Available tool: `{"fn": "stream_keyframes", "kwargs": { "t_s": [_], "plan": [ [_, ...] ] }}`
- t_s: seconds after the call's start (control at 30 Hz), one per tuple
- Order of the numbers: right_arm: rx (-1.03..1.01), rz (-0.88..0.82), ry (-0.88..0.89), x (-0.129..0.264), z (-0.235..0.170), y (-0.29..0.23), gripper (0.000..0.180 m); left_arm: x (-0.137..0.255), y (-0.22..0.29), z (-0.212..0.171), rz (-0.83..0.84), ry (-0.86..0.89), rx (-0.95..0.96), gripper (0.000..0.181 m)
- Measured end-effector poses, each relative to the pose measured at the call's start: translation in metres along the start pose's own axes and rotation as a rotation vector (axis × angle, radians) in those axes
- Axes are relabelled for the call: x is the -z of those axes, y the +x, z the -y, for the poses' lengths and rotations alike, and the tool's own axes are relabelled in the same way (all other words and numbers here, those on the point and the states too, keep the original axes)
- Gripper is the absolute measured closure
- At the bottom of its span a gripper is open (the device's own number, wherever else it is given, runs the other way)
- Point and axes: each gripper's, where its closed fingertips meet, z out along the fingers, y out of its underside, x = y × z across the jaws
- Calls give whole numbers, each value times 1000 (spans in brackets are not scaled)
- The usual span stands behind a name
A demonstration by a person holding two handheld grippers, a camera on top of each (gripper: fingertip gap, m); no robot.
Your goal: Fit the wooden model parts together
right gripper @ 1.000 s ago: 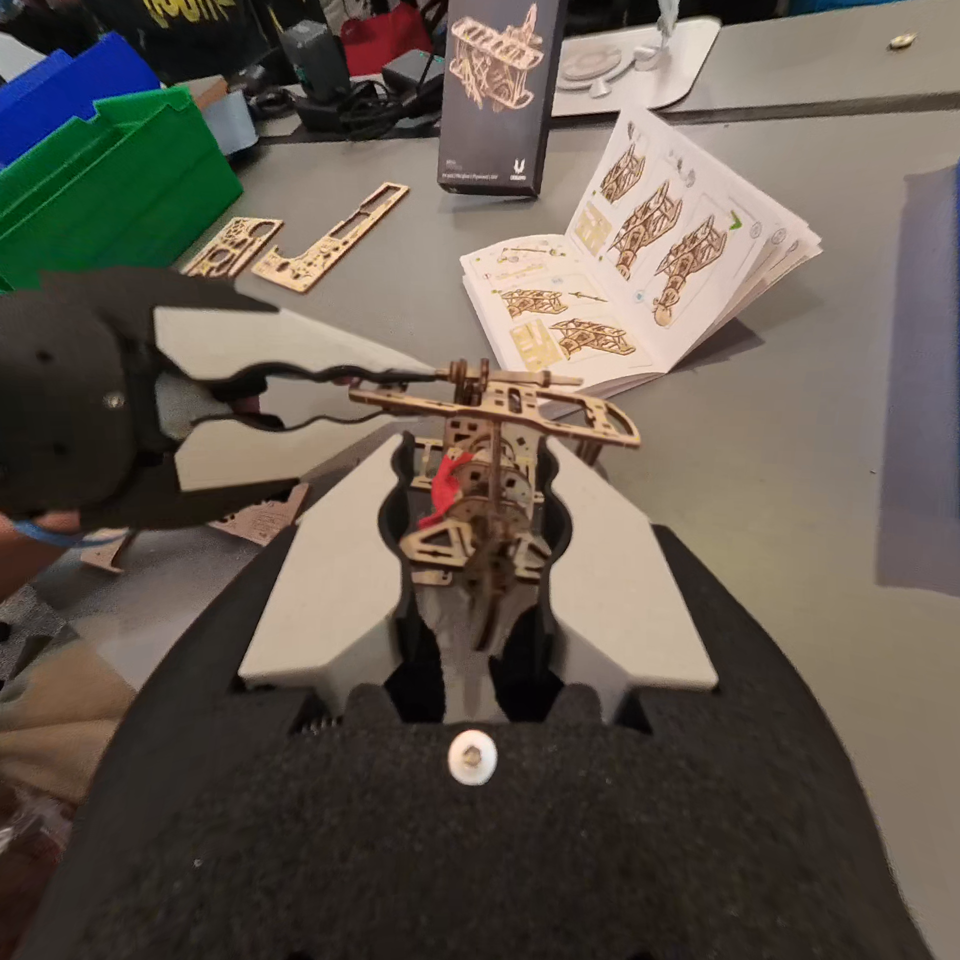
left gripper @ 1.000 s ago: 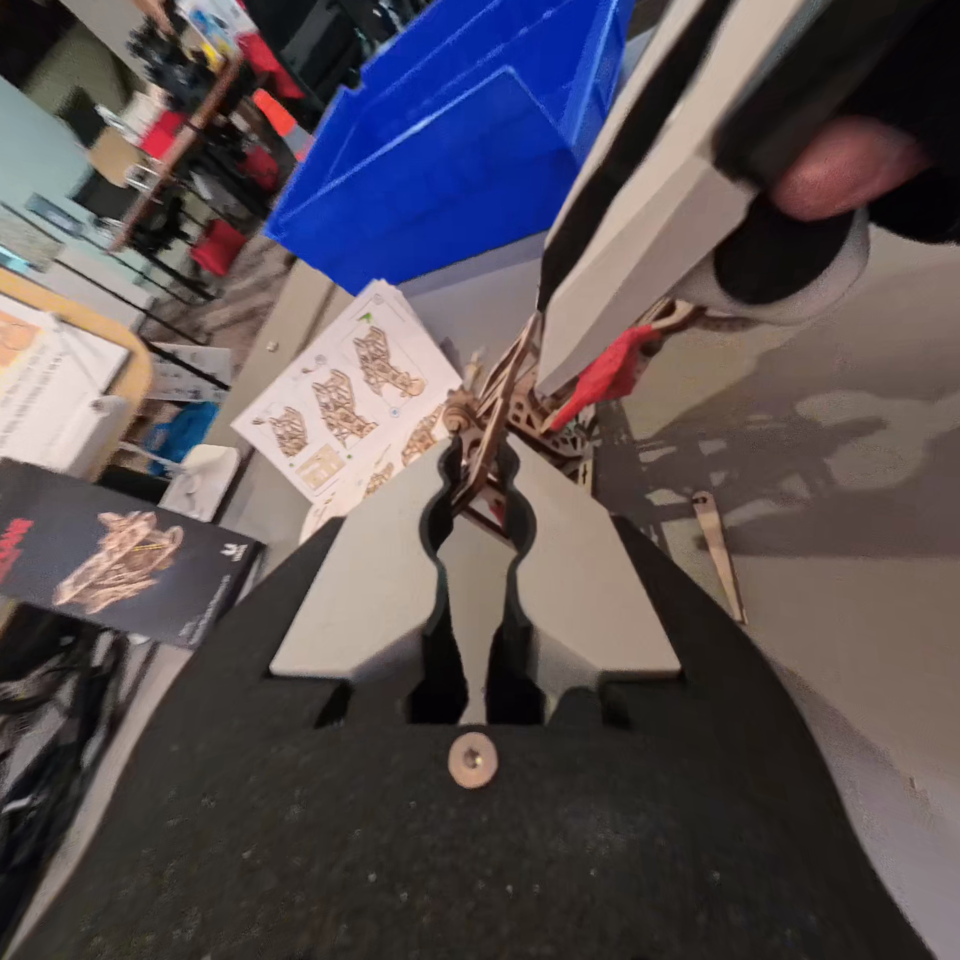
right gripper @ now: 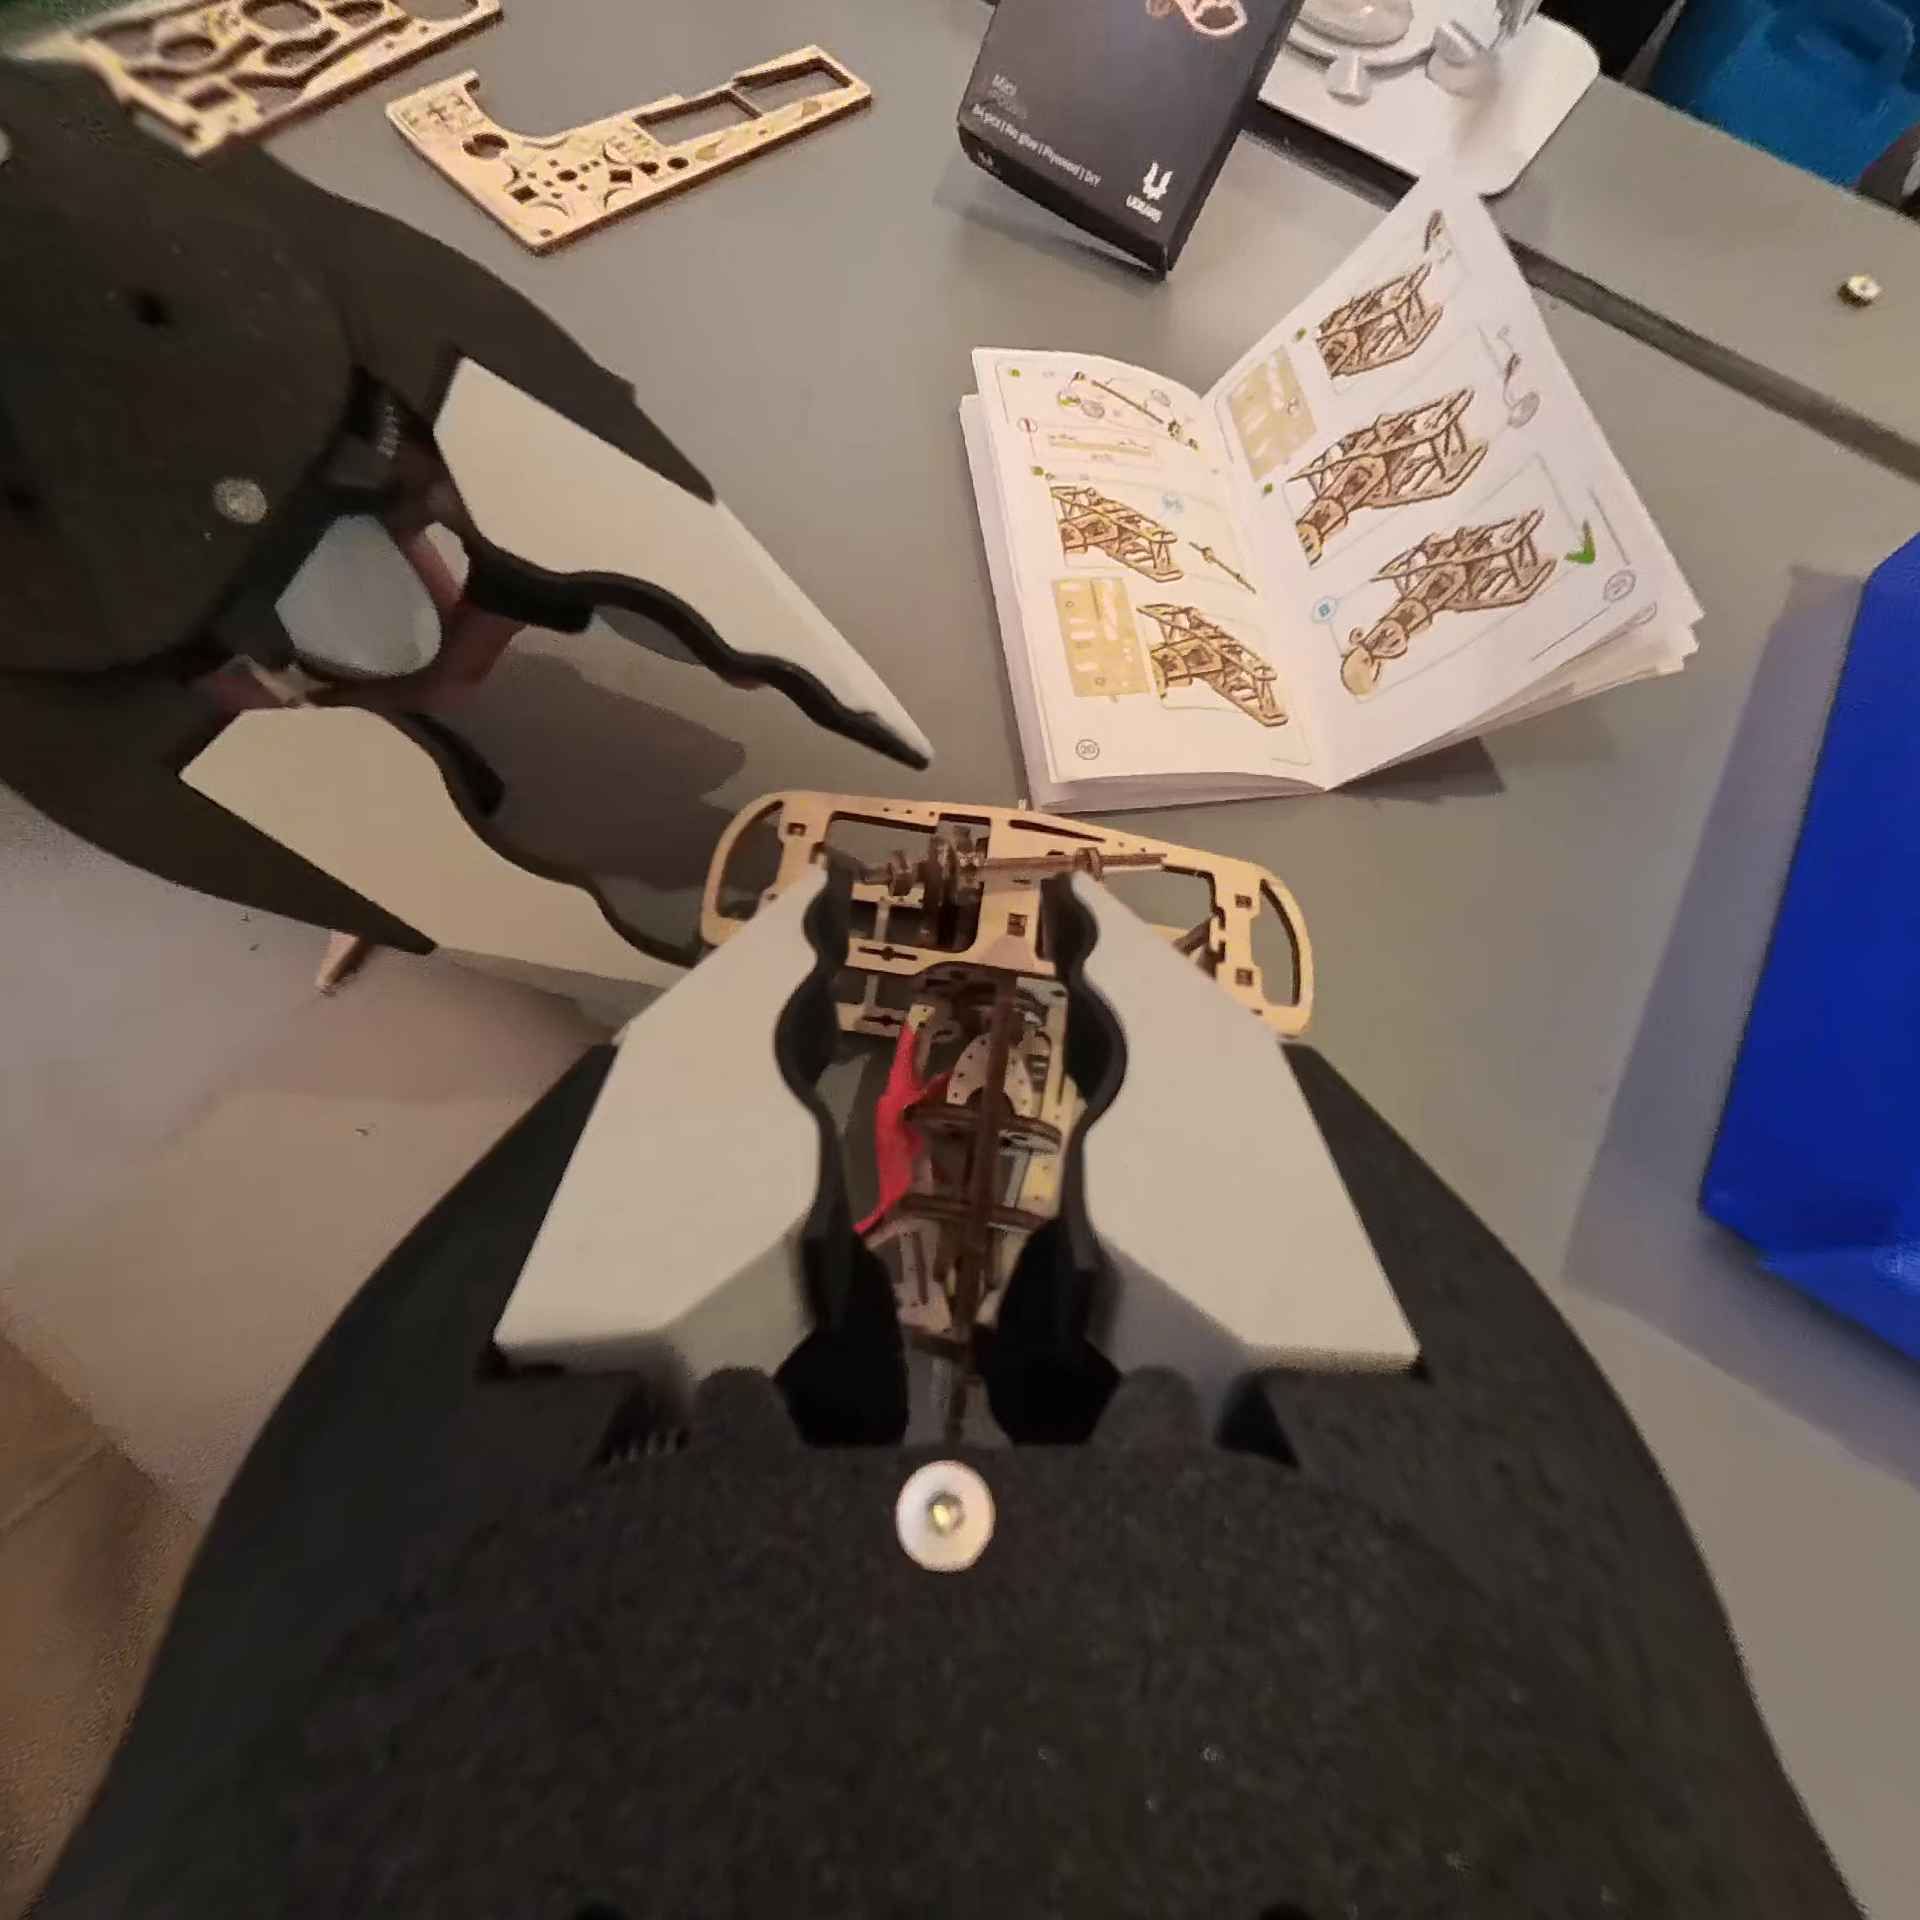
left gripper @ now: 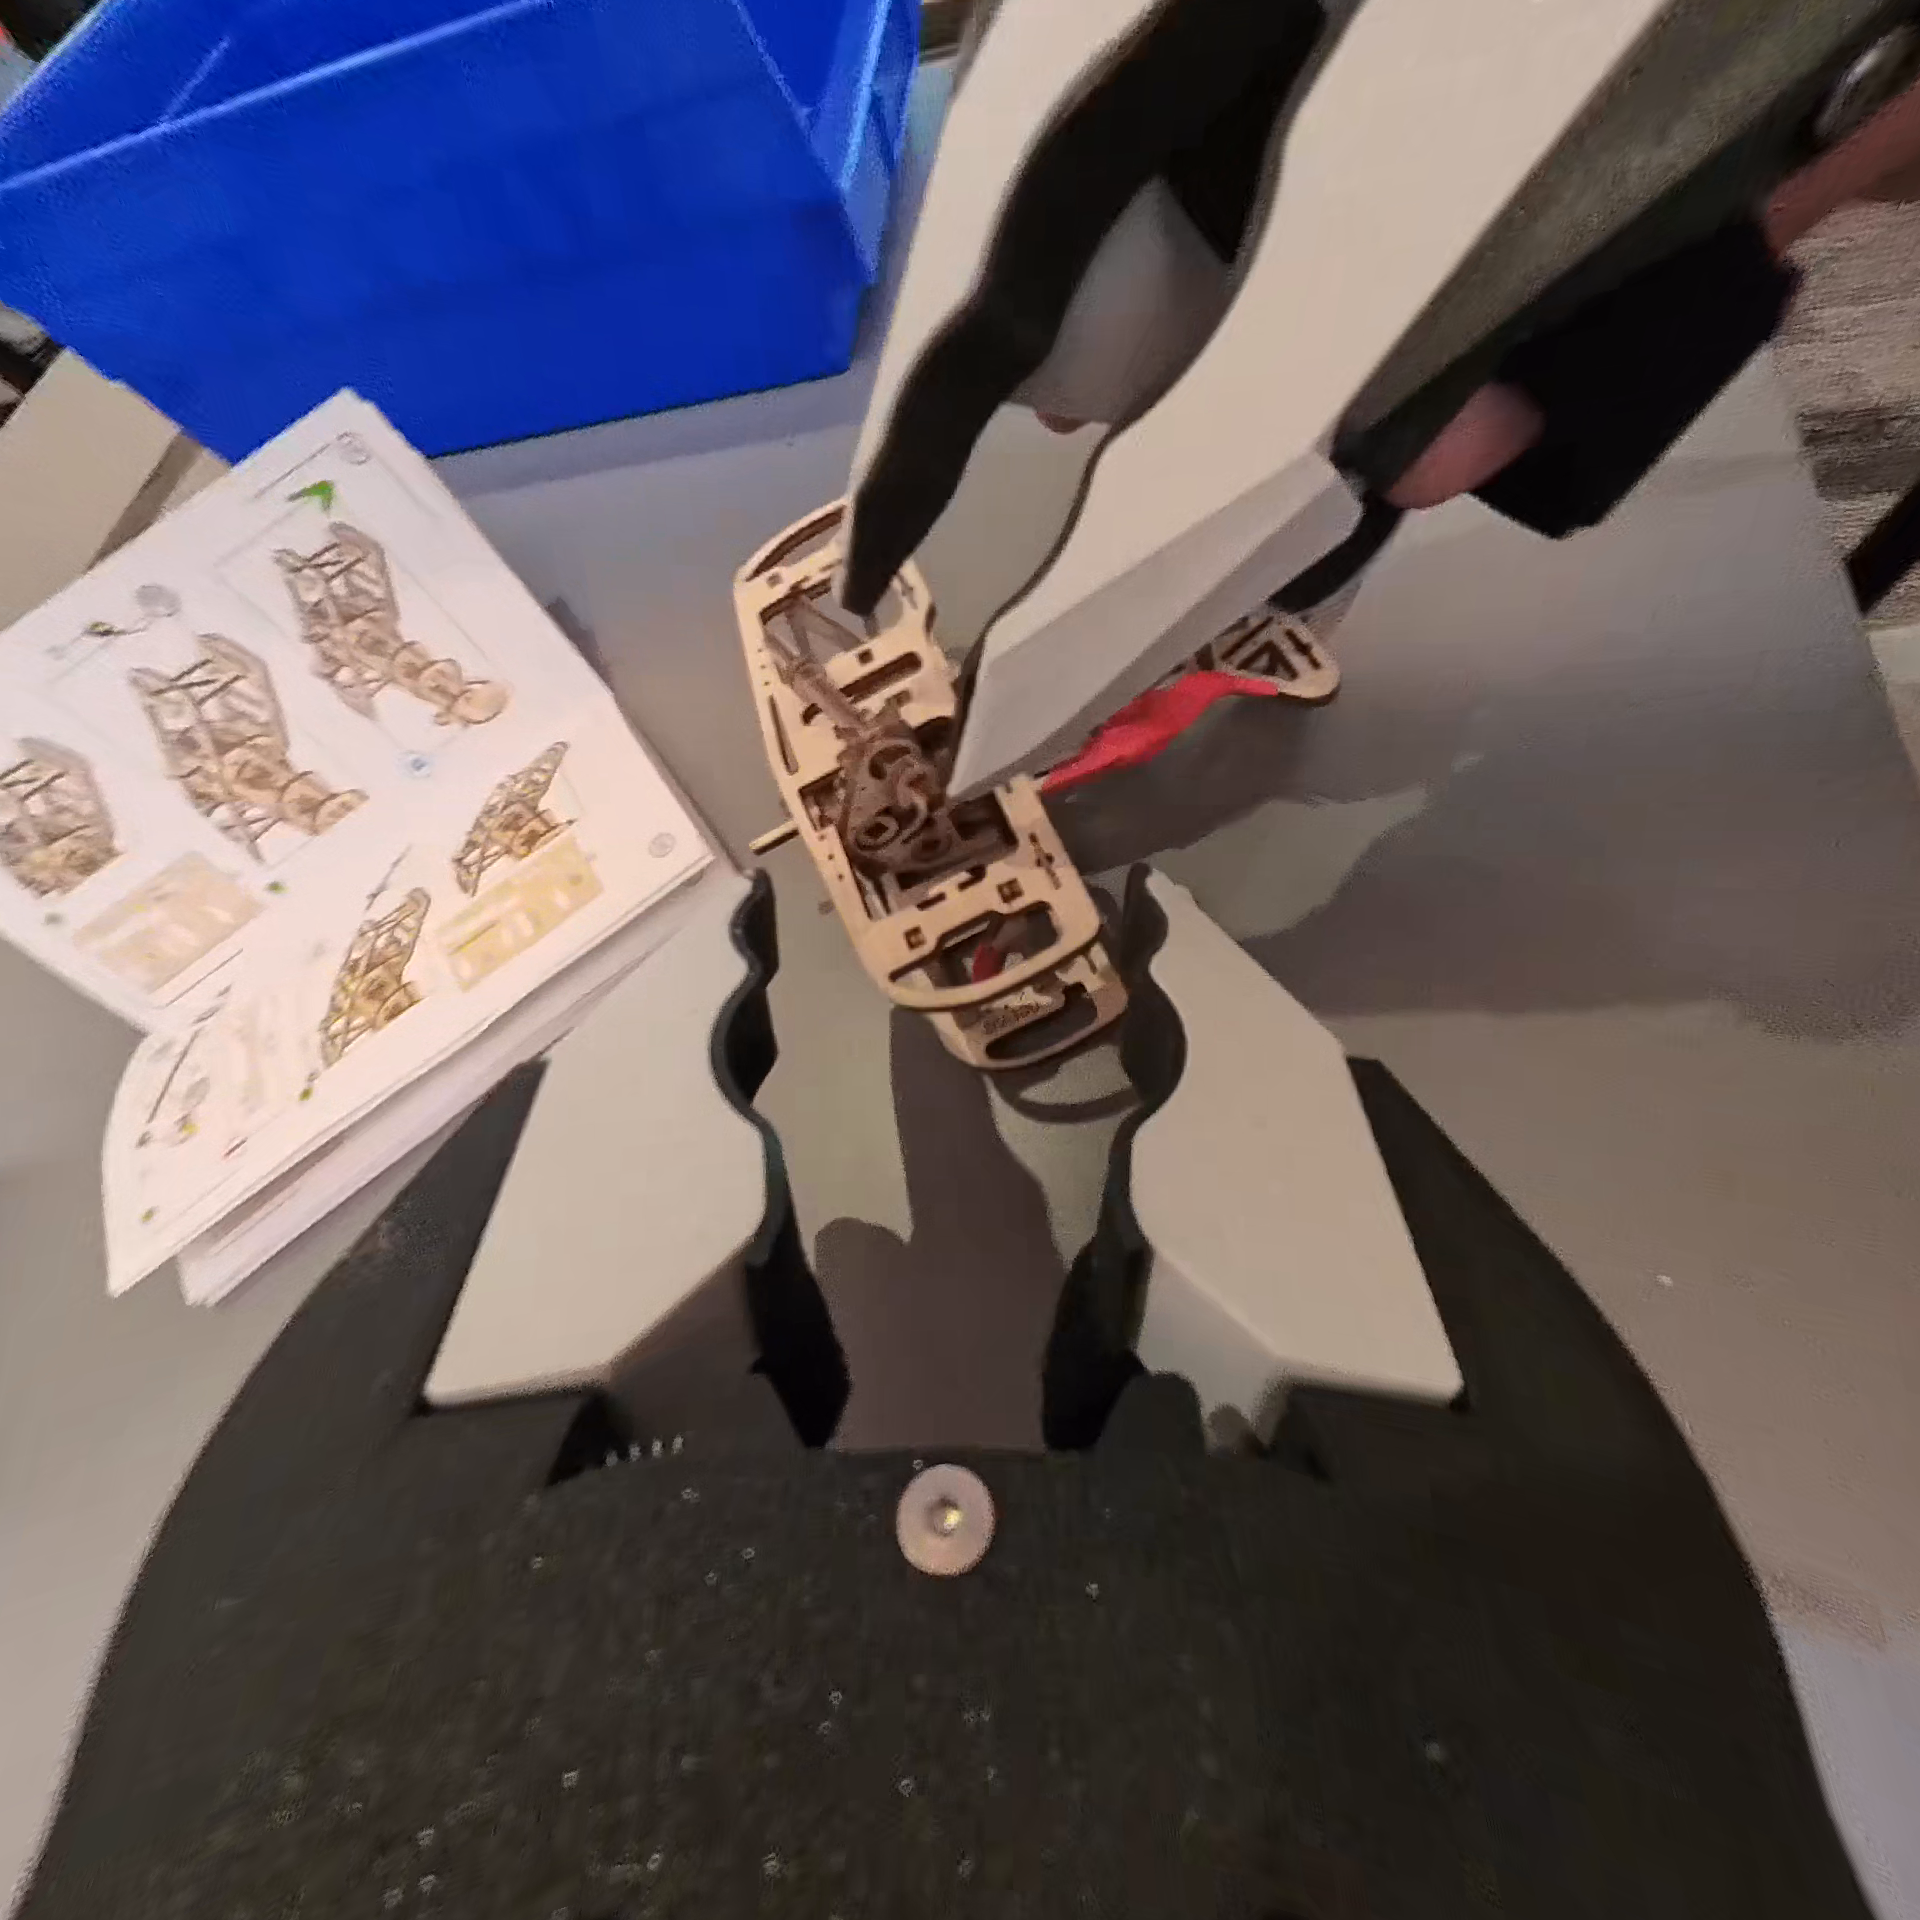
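Two grippers work over a grey table (right gripper: 831,343). In the right wrist view, centre frame, the right gripper (right gripper: 951,894) is closed on the wooden model (right gripper: 997,925); its body, with a red piece (right gripper: 899,1122), runs back between the fingers, and the wing frame stands crosswise just past the fingertips. The left gripper (right gripper: 810,852) enters from the left of that frame with jaws spread wide and nothing between them, its tips just beside the wing's left end; contact cannot be told. In the left wrist view, the left gripper (left gripper: 951,904) frames the model (left gripper: 925,821) at centre, the lower wing end lying near its right finger (left gripper: 1247,1122). The right gripper (left gripper: 971,675) comes down from the upper right. A booklet (right gripper: 1320,540) lies open at right of centre in the right wrist view, a blue bin (right gripper: 1849,966) at the right edge, cut-out sheets (right gripper: 634,145) and a dark box (right gripper: 1112,114) along the top. Bare table lies at lower left.
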Motion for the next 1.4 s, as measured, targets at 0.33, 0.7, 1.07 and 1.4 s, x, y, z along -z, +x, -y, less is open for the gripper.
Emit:
{"fn": "stream_keyframes", "kwargs": {
  "t_s": [0.33, 0.7, 1.07, 1.4],
  "plan": [
    [6, 98, 0, -15, -4, 1, 142, -3, 2, 4, -27, 85, -14, 131],
    [-103, -37, 13, -12, -7, 14, 144, -6, -7, 2, 36, 64, -4, 140],
    [146, 1, 32, 22, 13, 27, 143, -6, -9, 1, 15, 59, 31, 140],
    [297, 569, 14, 17, 2, 24, 158, 1, -4, -2, -79, 79, 12, 140]
  ]
}}
